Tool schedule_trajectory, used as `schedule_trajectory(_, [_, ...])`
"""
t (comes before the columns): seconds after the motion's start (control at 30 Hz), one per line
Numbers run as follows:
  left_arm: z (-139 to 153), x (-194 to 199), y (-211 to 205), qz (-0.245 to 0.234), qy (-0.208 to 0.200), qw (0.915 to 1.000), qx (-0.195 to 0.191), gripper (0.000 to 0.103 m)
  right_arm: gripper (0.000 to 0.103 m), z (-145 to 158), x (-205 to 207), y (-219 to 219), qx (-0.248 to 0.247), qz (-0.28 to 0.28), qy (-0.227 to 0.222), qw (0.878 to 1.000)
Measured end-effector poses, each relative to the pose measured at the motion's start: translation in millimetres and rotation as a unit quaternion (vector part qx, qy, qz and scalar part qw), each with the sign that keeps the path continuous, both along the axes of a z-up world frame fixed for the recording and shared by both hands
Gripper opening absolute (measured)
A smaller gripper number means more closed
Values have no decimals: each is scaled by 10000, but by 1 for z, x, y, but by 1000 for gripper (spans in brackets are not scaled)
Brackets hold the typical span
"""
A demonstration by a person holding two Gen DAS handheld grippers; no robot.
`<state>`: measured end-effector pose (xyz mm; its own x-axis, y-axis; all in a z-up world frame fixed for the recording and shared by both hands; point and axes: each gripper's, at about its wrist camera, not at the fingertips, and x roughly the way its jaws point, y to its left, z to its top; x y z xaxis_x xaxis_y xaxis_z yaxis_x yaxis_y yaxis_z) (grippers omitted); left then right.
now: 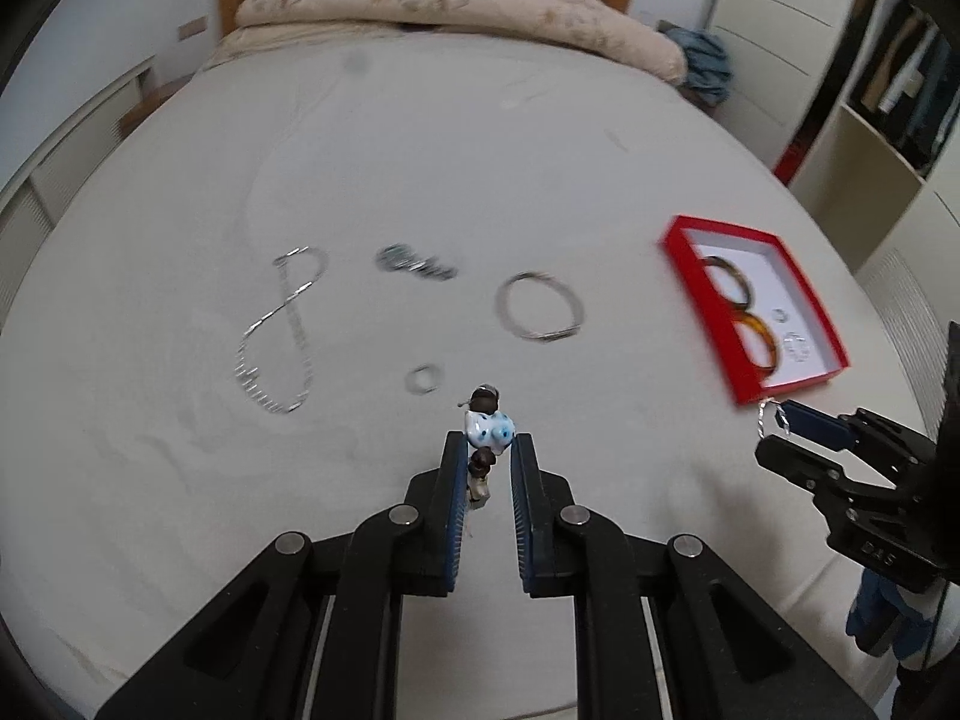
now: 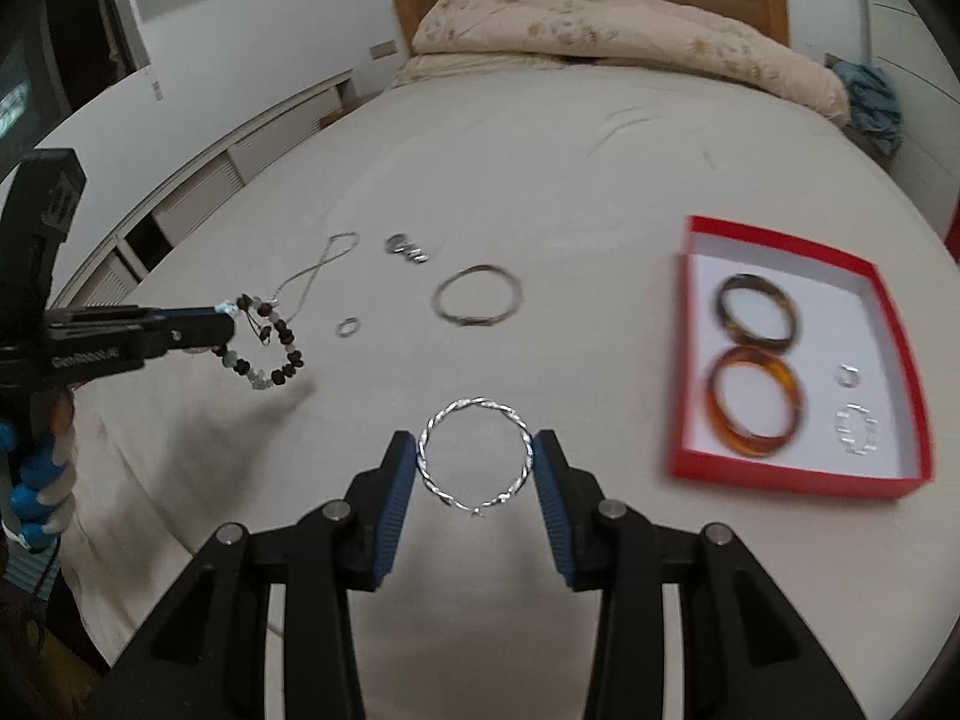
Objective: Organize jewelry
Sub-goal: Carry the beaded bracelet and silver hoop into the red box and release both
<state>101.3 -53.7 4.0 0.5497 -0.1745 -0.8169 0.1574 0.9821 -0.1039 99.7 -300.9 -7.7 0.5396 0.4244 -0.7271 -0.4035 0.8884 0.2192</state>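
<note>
My left gripper [image 1: 487,445] is shut on a beaded bracelet [image 1: 489,429] of brown and pale blue beads and holds it above the bed; the bracelet hangs from it in the right wrist view [image 2: 267,354]. My right gripper [image 2: 477,450] is shut on a twisted silver bangle [image 2: 477,459], to the left of the red box [image 2: 798,471]. The box holds two amber bangles [image 2: 755,399] and two small silver pieces [image 2: 857,427]. On the sheet lie a silver chain [image 1: 282,330], a plain silver bangle [image 1: 540,306], a small ring [image 1: 425,379] and a small silver cluster [image 1: 414,261].
The white bed sheet [image 1: 420,150] fills both views. A folded beige quilt [image 1: 450,6] lies at the headboard, with a blue cloth [image 1: 708,66] beside it. Shelving [image 1: 888,138] stands to the right of the bed, a low white unit [image 2: 198,186] to the left.
</note>
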Motion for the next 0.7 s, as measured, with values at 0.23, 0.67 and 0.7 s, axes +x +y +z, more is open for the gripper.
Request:
schedule_trajectory(0.23, [13,24,-81,-694,-71,9975,-55,7,38,9,21,-75,-246,-493,-59,9985])
schedule_trajectory(0.67, [1,126,-241,-1754,-19,9839,-348,7,38,-9,137,-168,-577,-964,111,9936])
schedule_trajectory(0.7, [-3,129,-244,-1770,28,9836,-348,7,38,-14,146,-169,-608,-944,149,9936])
